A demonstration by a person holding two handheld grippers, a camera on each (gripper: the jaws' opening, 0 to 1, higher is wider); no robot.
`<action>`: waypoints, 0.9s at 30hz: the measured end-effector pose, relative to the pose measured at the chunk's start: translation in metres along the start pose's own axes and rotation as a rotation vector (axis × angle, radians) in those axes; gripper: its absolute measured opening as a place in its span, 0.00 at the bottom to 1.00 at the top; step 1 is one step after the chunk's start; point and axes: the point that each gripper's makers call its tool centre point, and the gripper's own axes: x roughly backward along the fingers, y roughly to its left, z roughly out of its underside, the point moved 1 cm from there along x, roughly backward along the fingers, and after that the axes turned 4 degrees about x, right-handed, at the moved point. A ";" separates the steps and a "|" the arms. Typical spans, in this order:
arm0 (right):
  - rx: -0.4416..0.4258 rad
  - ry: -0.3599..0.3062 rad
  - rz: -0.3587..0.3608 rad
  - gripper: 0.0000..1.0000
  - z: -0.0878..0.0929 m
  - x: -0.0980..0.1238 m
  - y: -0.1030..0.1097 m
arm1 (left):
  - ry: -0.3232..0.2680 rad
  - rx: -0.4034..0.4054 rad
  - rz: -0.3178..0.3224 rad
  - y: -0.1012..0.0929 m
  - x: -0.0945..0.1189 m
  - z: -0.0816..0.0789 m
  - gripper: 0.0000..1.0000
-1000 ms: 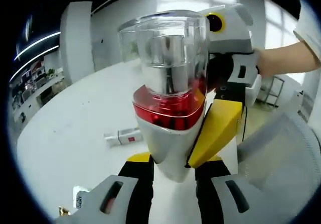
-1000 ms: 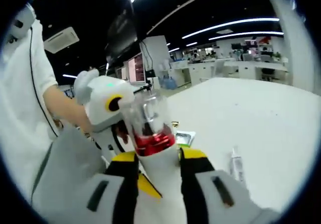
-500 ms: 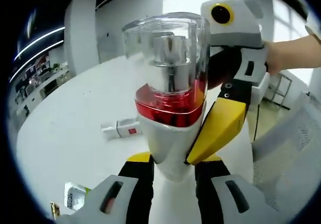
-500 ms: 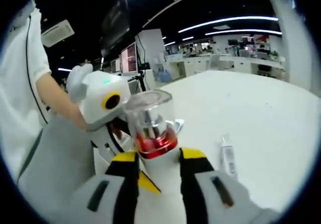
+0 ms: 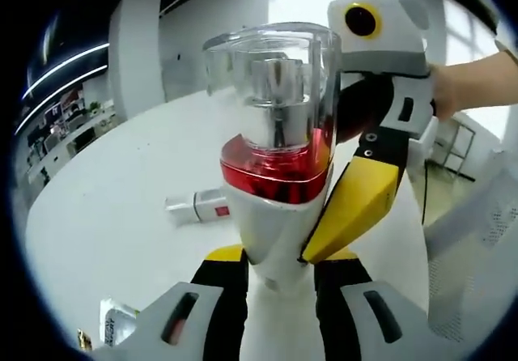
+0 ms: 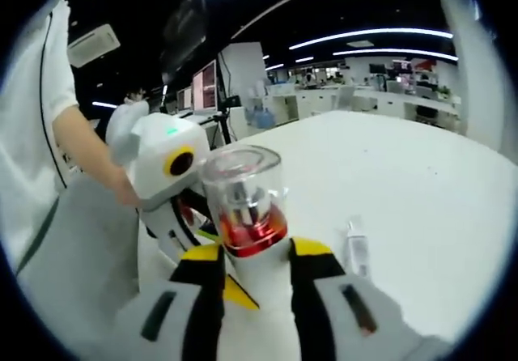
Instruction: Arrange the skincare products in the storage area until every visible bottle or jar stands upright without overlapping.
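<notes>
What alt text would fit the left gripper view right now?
A white bottle with a red band and a clear cap stands upright between the left tool's yellow-tipped jaws. The right tool grips it from the right. On the white table behind, a small white tube lies flat.

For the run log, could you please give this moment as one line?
bottle: held by both | left gripper: shut | right gripper: shut | tube: lying on table

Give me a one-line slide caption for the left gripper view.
Both grippers clamp a clear-capped red-and-white pump bottle above a white table.
</notes>
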 end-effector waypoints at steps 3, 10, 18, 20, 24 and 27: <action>0.007 0.000 0.004 0.31 -0.001 -0.001 -0.005 | -0.009 -0.007 -0.001 0.003 -0.003 -0.003 0.28; 0.015 0.012 -0.007 0.31 -0.004 -0.003 -0.015 | -0.013 -0.004 -0.002 0.012 -0.007 -0.008 0.29; 0.057 0.013 -0.024 0.31 -0.009 -0.012 -0.023 | -0.015 -0.014 -0.019 0.026 -0.008 -0.012 0.29; 0.061 0.007 -0.026 0.30 -0.010 -0.014 -0.024 | -0.015 -0.012 -0.024 0.028 -0.008 -0.012 0.29; 0.076 0.002 -0.031 0.31 -0.012 -0.019 -0.026 | -0.015 -0.010 -0.037 0.033 -0.008 -0.012 0.29; 0.087 0.006 -0.038 0.31 -0.014 -0.022 -0.026 | -0.014 -0.009 -0.045 0.037 -0.006 -0.011 0.29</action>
